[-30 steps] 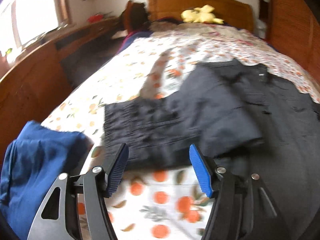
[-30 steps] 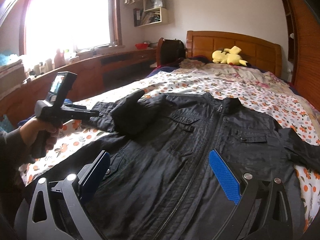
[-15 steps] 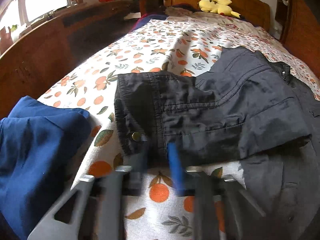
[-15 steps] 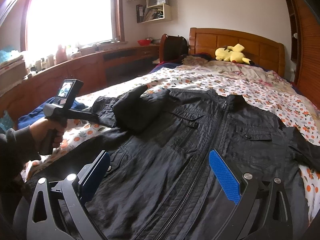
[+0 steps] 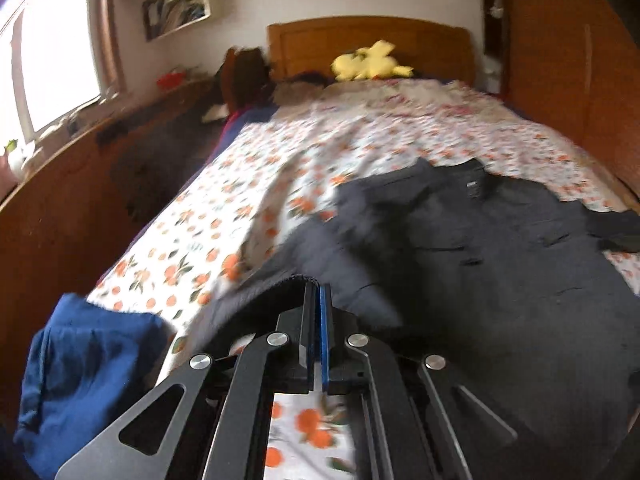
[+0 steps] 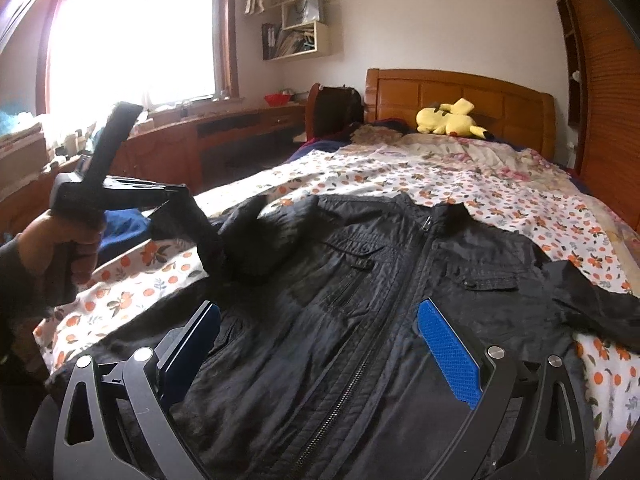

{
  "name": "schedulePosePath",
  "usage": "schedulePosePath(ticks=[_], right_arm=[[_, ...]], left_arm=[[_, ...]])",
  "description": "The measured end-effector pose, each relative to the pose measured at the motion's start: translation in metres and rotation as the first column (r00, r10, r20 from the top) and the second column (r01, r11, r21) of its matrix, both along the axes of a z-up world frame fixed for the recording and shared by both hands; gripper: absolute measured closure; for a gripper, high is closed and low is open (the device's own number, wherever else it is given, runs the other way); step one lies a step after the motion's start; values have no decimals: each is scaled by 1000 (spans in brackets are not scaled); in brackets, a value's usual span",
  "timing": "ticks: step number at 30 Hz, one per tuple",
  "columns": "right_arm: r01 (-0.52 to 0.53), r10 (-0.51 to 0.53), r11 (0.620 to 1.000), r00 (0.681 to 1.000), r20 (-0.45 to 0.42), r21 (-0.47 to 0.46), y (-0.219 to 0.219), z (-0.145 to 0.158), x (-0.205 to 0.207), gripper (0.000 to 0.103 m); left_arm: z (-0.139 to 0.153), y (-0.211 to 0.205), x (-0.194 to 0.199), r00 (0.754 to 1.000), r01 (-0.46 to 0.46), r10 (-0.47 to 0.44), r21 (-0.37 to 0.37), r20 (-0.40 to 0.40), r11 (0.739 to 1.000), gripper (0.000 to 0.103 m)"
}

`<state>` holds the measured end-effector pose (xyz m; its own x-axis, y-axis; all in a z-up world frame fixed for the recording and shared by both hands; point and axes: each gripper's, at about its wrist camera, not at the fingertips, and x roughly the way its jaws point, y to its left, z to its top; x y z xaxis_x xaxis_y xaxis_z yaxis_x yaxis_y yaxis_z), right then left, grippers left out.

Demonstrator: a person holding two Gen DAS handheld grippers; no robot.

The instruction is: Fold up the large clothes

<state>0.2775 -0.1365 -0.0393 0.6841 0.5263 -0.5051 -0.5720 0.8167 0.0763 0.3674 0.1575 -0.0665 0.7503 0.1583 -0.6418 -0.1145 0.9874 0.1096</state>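
Now the left gripper (image 5: 316,292) clamps its fingers on the black jacket's sleeve cuff (image 5: 294,280), lifted above the bed (image 6: 500,184); the right gripper (image 6: 320,344) hovers open over the jacket (image 6: 400,280).

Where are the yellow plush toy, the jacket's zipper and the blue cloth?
Plush toy (image 6: 448,120), right wrist view, on its body.
Zipper (image 6: 408,296), right wrist view, mid-length.
Blue cloth (image 5: 88,364), left wrist view, its middle.

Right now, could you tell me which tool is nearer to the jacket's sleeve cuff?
Left. The left tool is shut on the cuff, holding it above the bed. The right tool is open over the jacket's lower front, apart from the cuff.
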Motion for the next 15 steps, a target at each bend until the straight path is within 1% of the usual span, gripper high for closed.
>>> schedulePosePath(ticks=[5, 8, 11, 15], right_arm=[[16, -16, 1000, 1000, 16, 20, -12, 11, -1, 7], [26, -27, 999, 999, 20, 24, -18, 13, -1, 7], [40, -41, 999, 999, 23, 29, -26, 16, -1, 7], [52, -53, 998, 998, 26, 28, -32, 17, -2, 7]], left_arm=[[26, -52, -15, 995, 95, -95, -3, 41, 995, 102], [36, -80, -24, 987, 149, -148, -8, 56, 989, 102], [38, -102, -35, 980, 191, -191, -7, 62, 981, 102], [28, -121, -50, 974, 223, -221, -28, 60, 975, 102]])
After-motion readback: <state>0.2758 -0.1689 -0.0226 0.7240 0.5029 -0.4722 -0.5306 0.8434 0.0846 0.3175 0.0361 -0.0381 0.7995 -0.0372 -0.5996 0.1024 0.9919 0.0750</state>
